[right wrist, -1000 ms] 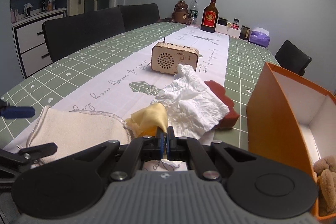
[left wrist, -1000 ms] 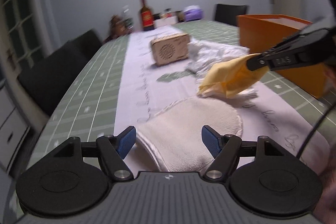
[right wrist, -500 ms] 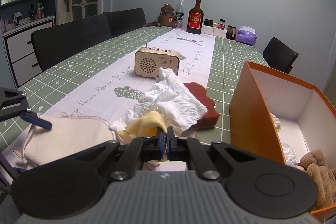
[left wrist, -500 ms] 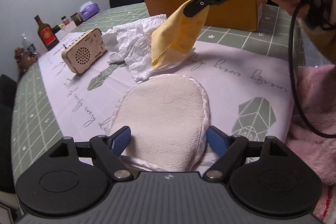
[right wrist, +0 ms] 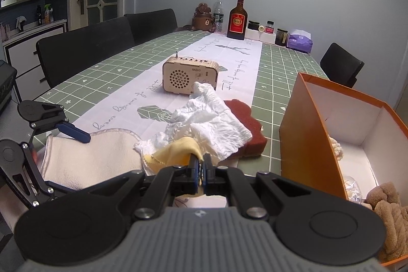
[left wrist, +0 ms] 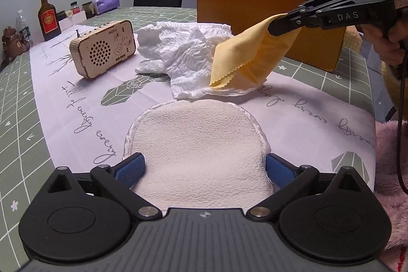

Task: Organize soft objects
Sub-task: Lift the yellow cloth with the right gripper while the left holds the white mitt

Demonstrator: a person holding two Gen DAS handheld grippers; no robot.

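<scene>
A cream terry towel point(left wrist: 196, 142) lies flat on the white runner. My left gripper point(left wrist: 204, 162) is low over its near end. Its jaws are opening, and the blue pads point(left wrist: 130, 168) stand just outside the towel's two edges without pinching it. My right gripper point(right wrist: 201, 165) is shut on a corner of a yellow cloth point(right wrist: 176, 151). That yellow cloth point(left wrist: 244, 57) hangs from its tip, raised above a crumpled white cloth point(left wrist: 183, 52). An orange box point(right wrist: 301, 124) stands open at the right, with a brown plush point(right wrist: 390, 216) inside.
A dark red sponge point(right wrist: 244, 116) lies behind the white cloth. A wooden radio point(left wrist: 102, 50) sits farther along the runner. A bottle point(left wrist: 48, 17), jars and a tissue pack line the far end. Dark chairs stand along the table. A pink fuzzy garment point(left wrist: 390, 157) is at the near right edge.
My left gripper has swung round and come lower over the towel's near end, and its jaws have spread wider. The right gripper has stayed shut on the yellow cloth, almost still.
</scene>
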